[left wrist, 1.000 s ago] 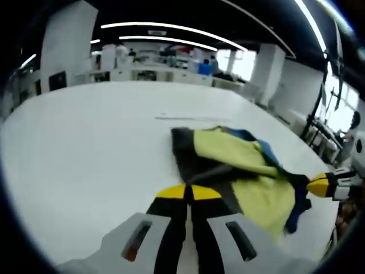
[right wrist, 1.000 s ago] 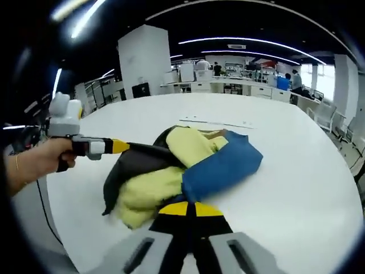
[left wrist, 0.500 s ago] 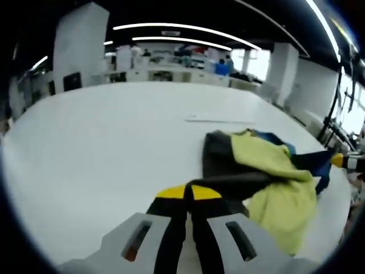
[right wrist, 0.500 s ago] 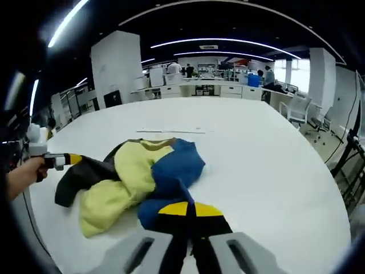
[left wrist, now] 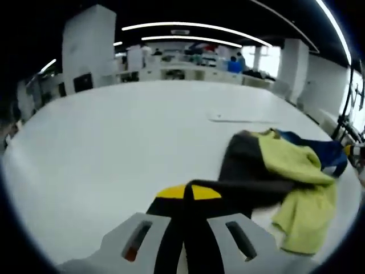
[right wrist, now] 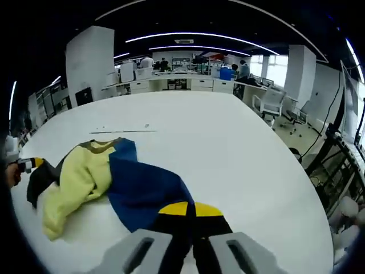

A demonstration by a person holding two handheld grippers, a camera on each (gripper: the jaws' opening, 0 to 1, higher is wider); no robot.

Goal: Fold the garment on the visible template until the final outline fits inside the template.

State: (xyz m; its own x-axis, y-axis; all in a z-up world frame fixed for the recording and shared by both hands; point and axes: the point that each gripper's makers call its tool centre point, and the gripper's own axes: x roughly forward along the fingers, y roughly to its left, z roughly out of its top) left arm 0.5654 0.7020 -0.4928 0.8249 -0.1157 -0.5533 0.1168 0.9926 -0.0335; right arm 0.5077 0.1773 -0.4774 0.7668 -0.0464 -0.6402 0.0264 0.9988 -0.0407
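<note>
A garment of dark grey, yellow-green and blue cloth lies crumpled on the white table [left wrist: 102,148]. In the left gripper view the garment [left wrist: 285,165] spreads to the right, and my left gripper [left wrist: 188,192] is shut on its dark grey edge. My right gripper's yellow tip [left wrist: 349,150] shows at the far right by the blue part. In the right gripper view my right gripper [right wrist: 191,209] is shut on the blue panel of the garment [right wrist: 137,188], which runs left to the left gripper [right wrist: 27,164], held by a hand. A thin pale template line [right wrist: 122,131] lies on the table beyond the garment.
The table [right wrist: 239,154] is wide and round-edged, with bare surface beyond and to the right of the garment. Its edge drops off near a chair [right wrist: 272,101] and cables at the right. Desks, a white pillar [left wrist: 85,48] and distant people stand at the back.
Both grippers have drawn apart while keeping their hold. The bunched garment has stretched out between them, and the blue panel now lies drawn out toward my right gripper.
</note>
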